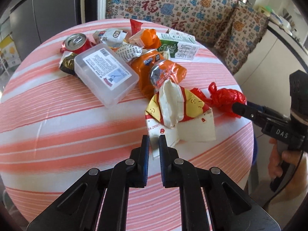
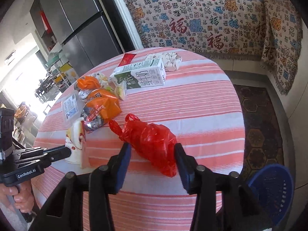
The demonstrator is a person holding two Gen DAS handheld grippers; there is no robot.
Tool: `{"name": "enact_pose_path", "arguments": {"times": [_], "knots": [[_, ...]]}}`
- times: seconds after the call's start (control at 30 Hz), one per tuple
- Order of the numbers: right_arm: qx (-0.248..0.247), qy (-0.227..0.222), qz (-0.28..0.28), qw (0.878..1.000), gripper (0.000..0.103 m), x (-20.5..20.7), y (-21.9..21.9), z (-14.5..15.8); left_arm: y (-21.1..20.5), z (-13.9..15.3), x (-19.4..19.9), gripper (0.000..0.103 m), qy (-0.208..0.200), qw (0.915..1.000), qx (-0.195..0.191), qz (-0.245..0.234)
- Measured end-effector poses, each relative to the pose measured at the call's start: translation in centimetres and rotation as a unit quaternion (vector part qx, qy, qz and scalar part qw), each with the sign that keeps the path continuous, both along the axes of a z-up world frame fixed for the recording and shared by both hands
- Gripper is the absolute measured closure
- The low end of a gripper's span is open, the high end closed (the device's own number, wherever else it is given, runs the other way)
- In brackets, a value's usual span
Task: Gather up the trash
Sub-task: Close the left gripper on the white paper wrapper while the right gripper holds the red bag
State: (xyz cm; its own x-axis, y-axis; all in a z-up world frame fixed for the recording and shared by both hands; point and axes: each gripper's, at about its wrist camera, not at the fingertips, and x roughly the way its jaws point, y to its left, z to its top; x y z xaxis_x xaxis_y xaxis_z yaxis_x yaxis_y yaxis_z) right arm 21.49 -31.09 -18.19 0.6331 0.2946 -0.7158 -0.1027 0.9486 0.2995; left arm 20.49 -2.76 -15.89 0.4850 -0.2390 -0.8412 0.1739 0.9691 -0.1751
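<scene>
Trash lies on a round table with a pink-striped cloth (image 1: 57, 115). My left gripper (image 1: 154, 140) is nearly shut around the near edge of a crumpled white, red and yellow paper carton (image 1: 179, 113), which rests on the cloth. My right gripper (image 2: 153, 147) is open, its fingers on either side of a crumpled red plastic bag (image 2: 152, 144) that lies on the table; the bag also shows in the left wrist view (image 1: 225, 98). Whether the pads touch the bag is unclear.
Behind lie a crushed orange Fanta can (image 1: 159, 67), a clear plastic box (image 1: 105, 73), a red can (image 1: 77, 42), a green-and-white milk carton (image 2: 142, 77), wrappers and an orange bag (image 2: 88, 82). A blue basket (image 2: 273, 190) stands on the floor at the right. A patterned sofa (image 2: 211, 19) is beyond.
</scene>
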Motion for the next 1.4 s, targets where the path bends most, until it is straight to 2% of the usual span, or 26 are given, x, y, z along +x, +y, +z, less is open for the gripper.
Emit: {"name": "enact_pose_path", "arguments": {"times": [0.03,0.1,0.13,0.17,0.33,0.47,0.57,0.63,0.7,0.77,0.83,0.93,1.0,1.03,1.07,1.1,1.13,1.23,1.3,1.33,1.4], "knots": [[-0.002,0.004,0.009,1.0,0.039,-0.1,0.2,0.1,0.2,0.0,-0.1,0.091,-0.002,1.0,0.005,0.0],[-0.011,0.004,0.021,1.0,0.036,-0.2,0.7,0.2,0.5,-0.3,-0.1,0.072,-0.003,0.9999,0.01,0.004],[-0.02,0.004,0.026,0.999,0.036,-0.1,0.9,0.2,0.8,-0.6,-0.2,0.055,-0.003,0.9999,0.005,0.008],[-0.029,0.003,0.03,0.999,0.036,-0.1,1.0,0.3,0.9,-0.7,-0.1,0.046,-0.005,0.9999,-0.004,0.011],[-0.048,0.008,0.04,0.998,0.036,0.4,1.0,0.5,1.4,-1.5,0.8,0.045,0.006,0.9994,-0.028,0.018],[-0.069,0.007,0.055,0.996,0.035,0.4,1.4,0.8,2.1,-1.9,0.9,0.038,0.017,0.9976,-0.058,0.035],[-0.066,0.008,0.052,0.996,0.035,0.5,1.3,0.8,2.0,-1.6,0.9,0.037,0.014,0.9967,-0.06,0.053],[-0.064,0.01,0.048,0.997,0.035,0.6,1.2,0.8,1.9,-0.4,-0.1,0.034,-0.025,0.9964,-0.037,0.073],[-0.066,0.007,0.046,0.997,0.035,0.4,1.0,0.9,0.6,0.8,-1.5,0.026,-0.06,0.9964,-0.01,0.058],[-0.068,0.003,0.045,0.997,0.035,0.3,0.8,1.1,-1.6,1.0,-2.0,0.024,-0.069,0.9974,0.008,0.022],[-0.068,0.004,0.036,0.997,0.035,0.3,0.4,1.0,-4.2,0.5,-1.9,0.024,-0.078,0.9959,0.046,-0.001],[-0.064,0.01,0.025,0.998,0.035,0.4,-0.4,0.7,-6.5,-0.7,-0.4,0.024,-0.084,0.9914,0.099,0.018],[-0.059,0.009,0.026,0.998,0.035,0.3,-0.7,1.0,-6.9,-1.2,0.6,0.028,-0.087,0.9879,0.122,0.039],[-0.057,0.006,0.034,0.998,0.034,0.2,-0.7,1.2,-7.0,-1.4,1.0,0.042,-0.088,0.9859,0.135,0.047],[-0.056,0.003,0.044,0.997,0.034,0.1,-0.6,1.4,-6.7,-1.7,1.4,0.068,-0.083,0.9864,0.134,0.047],[-0.059,0.001,0.054,0.997,0.031,0.0,-0.4,1.6,-6.3,-2.0,1.8,0.084,-0.07,0.9893,0.12,0.045],[-0.063,-0.002,0.061,0.996,0.028,0.0,-0.1,1.7,-5.7,-2.2,1.8,0.09,-0.062,0.9911,0.109,0.044],[-0.07,-0.008,0.071,0.995,0.028,0.5,0.7,1.5,-4.6,-1.5,1.1,0.098,-0.068,0.9932,0.086,0.039],[-0.066,-0.001,0.065,0.996,0.032,1.4,0.9,1.0,-3.4,-0.7,0.4,0.1,-0.06,0.9967,0.047,0.026],[-0.057,0.012,0.062,0.996,0.069,1.8,0.9,0.7,-2.8,-0.3,-0.3,0.1,-0.059,0.9975,0.032,0.021],[-0.026,0.022,0.048,0.998,0.071,1.8,0.2,0.8,-2.3,0.7,-1.4,0.1,-0.065,0.9977,0.016,0.008]]}}
